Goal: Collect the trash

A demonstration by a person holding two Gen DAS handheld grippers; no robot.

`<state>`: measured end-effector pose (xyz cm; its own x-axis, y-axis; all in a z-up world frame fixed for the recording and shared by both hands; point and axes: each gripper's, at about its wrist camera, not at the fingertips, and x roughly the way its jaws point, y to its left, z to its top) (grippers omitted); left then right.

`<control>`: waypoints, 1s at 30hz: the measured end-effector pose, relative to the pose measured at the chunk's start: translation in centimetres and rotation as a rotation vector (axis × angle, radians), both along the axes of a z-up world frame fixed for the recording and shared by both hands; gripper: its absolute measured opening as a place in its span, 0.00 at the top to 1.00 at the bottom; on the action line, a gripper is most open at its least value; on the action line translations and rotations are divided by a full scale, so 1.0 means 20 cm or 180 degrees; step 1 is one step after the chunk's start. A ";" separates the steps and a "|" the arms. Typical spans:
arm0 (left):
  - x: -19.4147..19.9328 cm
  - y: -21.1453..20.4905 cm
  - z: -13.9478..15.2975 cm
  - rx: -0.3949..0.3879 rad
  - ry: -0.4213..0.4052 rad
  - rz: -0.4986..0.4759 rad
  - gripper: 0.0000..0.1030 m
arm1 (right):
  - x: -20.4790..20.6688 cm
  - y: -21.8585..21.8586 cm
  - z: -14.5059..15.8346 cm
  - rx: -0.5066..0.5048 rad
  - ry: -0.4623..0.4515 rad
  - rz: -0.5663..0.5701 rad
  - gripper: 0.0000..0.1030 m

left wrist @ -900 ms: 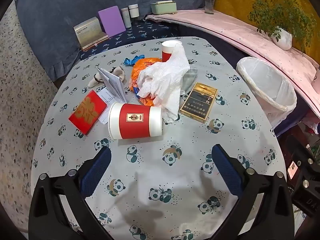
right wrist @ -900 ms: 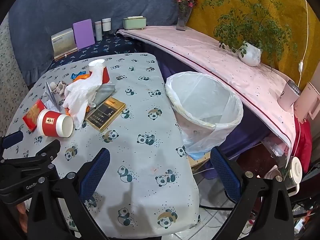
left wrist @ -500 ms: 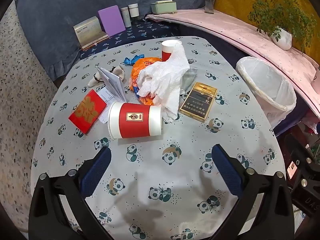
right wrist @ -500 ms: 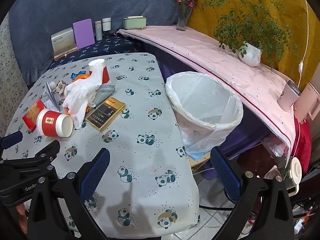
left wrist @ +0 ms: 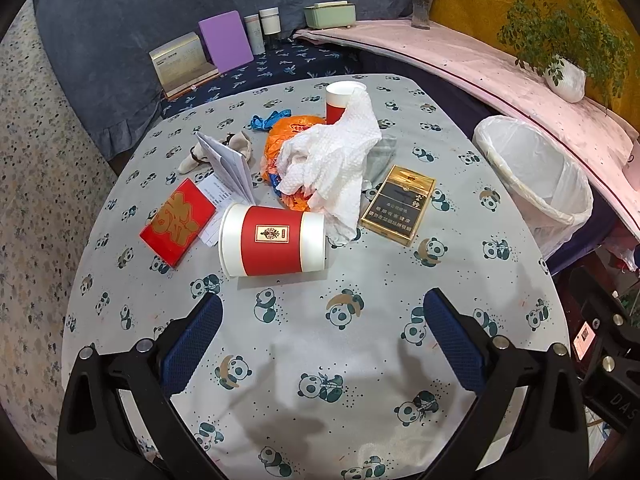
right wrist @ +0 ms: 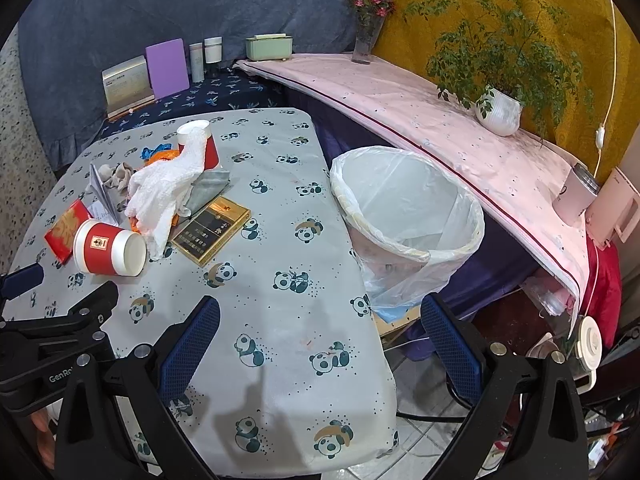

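The left gripper [left wrist: 322,336] and right gripper [right wrist: 320,336] hover with fingers apart over bare tablecloth [left wrist: 360,380]. The tipped red cup [left wrist: 272,240] lies mid-frame; the lined bin [right wrist: 404,216] stands at the table's right edge.

The tablecloth [left wrist: 360,360] is looking like matt printed fabric, the tipped paper cup [left wrist: 272,246] is showing a smooth, slightly glossy wrap, the crumpled tissue [left wrist: 336,160] is looking rough and dimpled, the bin liner [right wrist: 404,208] is looking like thin shiny plastic.

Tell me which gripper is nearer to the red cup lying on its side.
Left. The left gripper hangs open just before the tipped red cup; the right gripper sits farther off, toward the bin.
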<state>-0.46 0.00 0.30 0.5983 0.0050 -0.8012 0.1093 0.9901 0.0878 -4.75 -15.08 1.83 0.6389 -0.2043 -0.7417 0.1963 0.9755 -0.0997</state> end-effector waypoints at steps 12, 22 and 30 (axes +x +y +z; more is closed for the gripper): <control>0.01 0.00 0.01 -0.0009 -0.0004 -0.0014 0.07 | 0.01 -0.01 0.00 0.0017 -0.0007 -0.0015 0.07; 0.01 0.00 0.00 -0.0008 0.0001 -0.0006 0.07 | 0.01 -0.01 0.00 0.0020 -0.0007 -0.0013 0.07; 0.02 0.01 0.00 -0.0010 0.0011 -0.0002 0.07 | 0.01 -0.01 0.00 0.0020 -0.0010 -0.0017 0.07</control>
